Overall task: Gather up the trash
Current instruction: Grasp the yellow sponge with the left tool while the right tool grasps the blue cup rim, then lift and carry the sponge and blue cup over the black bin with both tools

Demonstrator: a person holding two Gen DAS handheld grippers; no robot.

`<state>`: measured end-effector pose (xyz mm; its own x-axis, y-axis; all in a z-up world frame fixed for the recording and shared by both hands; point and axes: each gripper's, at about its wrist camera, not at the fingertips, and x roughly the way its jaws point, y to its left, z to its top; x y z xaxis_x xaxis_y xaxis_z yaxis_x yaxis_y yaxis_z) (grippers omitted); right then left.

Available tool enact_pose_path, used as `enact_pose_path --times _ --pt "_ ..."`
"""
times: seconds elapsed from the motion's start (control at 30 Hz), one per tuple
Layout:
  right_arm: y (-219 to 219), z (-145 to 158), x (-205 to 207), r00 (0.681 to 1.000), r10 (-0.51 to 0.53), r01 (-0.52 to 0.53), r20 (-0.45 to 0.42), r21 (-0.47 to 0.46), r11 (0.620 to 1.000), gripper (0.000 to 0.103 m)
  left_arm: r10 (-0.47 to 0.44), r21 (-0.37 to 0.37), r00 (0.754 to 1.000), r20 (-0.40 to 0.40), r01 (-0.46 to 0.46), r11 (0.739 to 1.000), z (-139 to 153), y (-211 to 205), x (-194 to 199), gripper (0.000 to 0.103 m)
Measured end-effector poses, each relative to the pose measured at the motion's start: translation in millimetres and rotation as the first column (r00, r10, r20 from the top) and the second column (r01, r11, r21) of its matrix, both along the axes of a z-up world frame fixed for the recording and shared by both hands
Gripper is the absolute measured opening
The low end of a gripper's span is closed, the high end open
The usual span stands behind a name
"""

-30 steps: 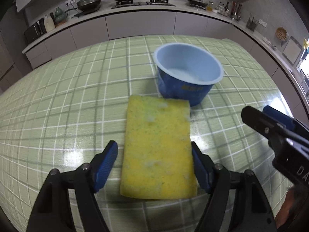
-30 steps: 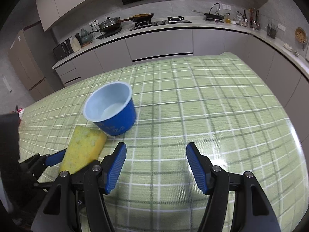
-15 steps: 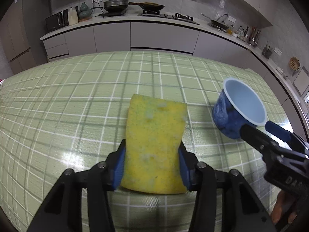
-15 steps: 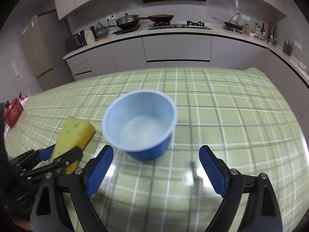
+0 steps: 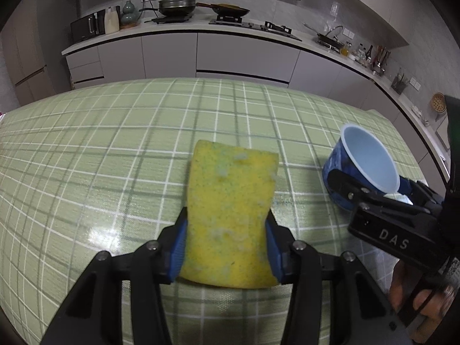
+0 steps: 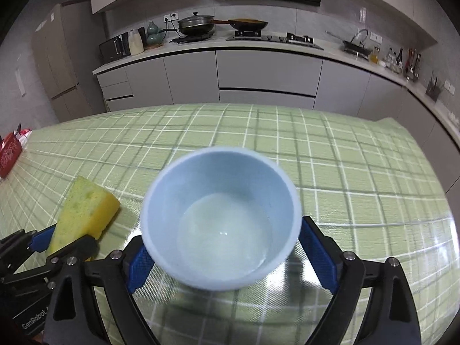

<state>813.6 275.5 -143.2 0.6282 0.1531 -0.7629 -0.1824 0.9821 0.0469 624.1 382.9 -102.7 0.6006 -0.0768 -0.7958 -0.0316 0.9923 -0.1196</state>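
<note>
A green checked table [image 5: 115,155] was seen before kitchen counters. A yellow sponge [image 5: 230,215] was clamped by the left gripper [image 5: 227,247]; a blue cup [image 6: 221,230] was held between the right gripper [image 6: 221,256] fingers.

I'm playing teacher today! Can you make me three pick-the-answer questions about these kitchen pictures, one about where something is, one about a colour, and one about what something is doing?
1. Where is the blue cup?
A. Between the right gripper's fingers
B. On the stove
C. Under the sponge

2. What colour is the sponge?
A. Red
B. Yellow
C. Purple

3. What is the left gripper doing?
A. Hanging open over nothing
B. Squeezing the sponge
C. Holding a pan

Answers:
1 A: both blue pads flank the cup's sides.
2 B: it is yellow with green speckles.
3 B: its pads press the sponge's sides, which pinch inward there.
</note>
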Motion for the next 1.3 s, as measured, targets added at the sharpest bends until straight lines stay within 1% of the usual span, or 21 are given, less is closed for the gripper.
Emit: enact_pose_path --times 0.07,0.1,0.13,0.27,0.37,0.47,0.53,0.63,0.73,0.8,1.03,1.2,1.3 --pt "-2 0 1 1.000 0.000 0.000 0.000 0.019 1.000 0.092 0.001 0.002 1.000 0.005 -0.001 1.000 1 5 5 0.049" --pt "-5 2 0 1.000 -0.002 0.001 0.008 0.031 1.000 0.084 0.000 0.006 1.000 0.008 0.000 1.000 1 4 6 0.048" --pt "-7 2 1 1.000 0.000 0.000 0.009 0.045 0.999 0.079 -0.002 0.011 1.000 0.008 0.002 1.000 1 2 9 0.048" --pt "-9 2 -3 1.000 -0.005 0.005 0.006 0.039 0.999 0.078 0.001 0.002 1.000 0.013 -0.001 1.000 4 0 15 0.046" --pt "-14 5 -11 1.000 -0.005 0.004 0.007 0.063 0.998 0.078 -0.004 -0.001 1.000 0.029 0.004 1.000 10 -3 14 0.045" --pt "-17 8 -27 1.000 -0.002 0.001 0.008 0.066 0.998 0.078 -0.018 -0.006 0.999 0.040 0.019 1.000 14 -4 6 0.044" --pt "-21 13 -41 1.000 0.003 -0.003 0.007 0.076 0.997 0.078 -0.028 -0.010 0.998 0.051 0.029 1.000 22 -7 -4 0.044" --pt "-33 25 -71 1.000 0.003 -0.005 0.014 0.092 0.996 0.078 -0.042 -0.014 0.997 0.059 0.043 0.999 33 -13 -21 0.044" --pt "-44 36 -94 1.000 0.011 -0.013 0.019 0.087 0.996 0.078 -0.058 -0.015 0.996 0.065 0.059 0.998 46 -24 -45 0.044" --pt "-55 43 -112 1.000 0.014 -0.016 0.025 0.108 0.994 0.078 -0.065 -0.004 0.995 0.074 0.066 0.998 53 -34 -61 0.044" --pt "-101 70 -186 0.998 0.033 -0.038 0.047 0.125 0.991 0.078 -0.072 -0.020 0.994 0.078 0.074 0.997 65 -70 -117 0.044" --pt "-150 90 -256 0.997 -0.032 0.022 0.077 0.118 0.993 0.078 -0.152 -0.025 0.985 0.086 0.154 0.988 74 -108 -156 0.044" --pt "-190 97 -308 0.987 -0.128 0.117 0.093 0.115 0.986 0.078 -0.244 -0.045 0.965 0.100 0.249 0.967 76 -140 -181 0.044"
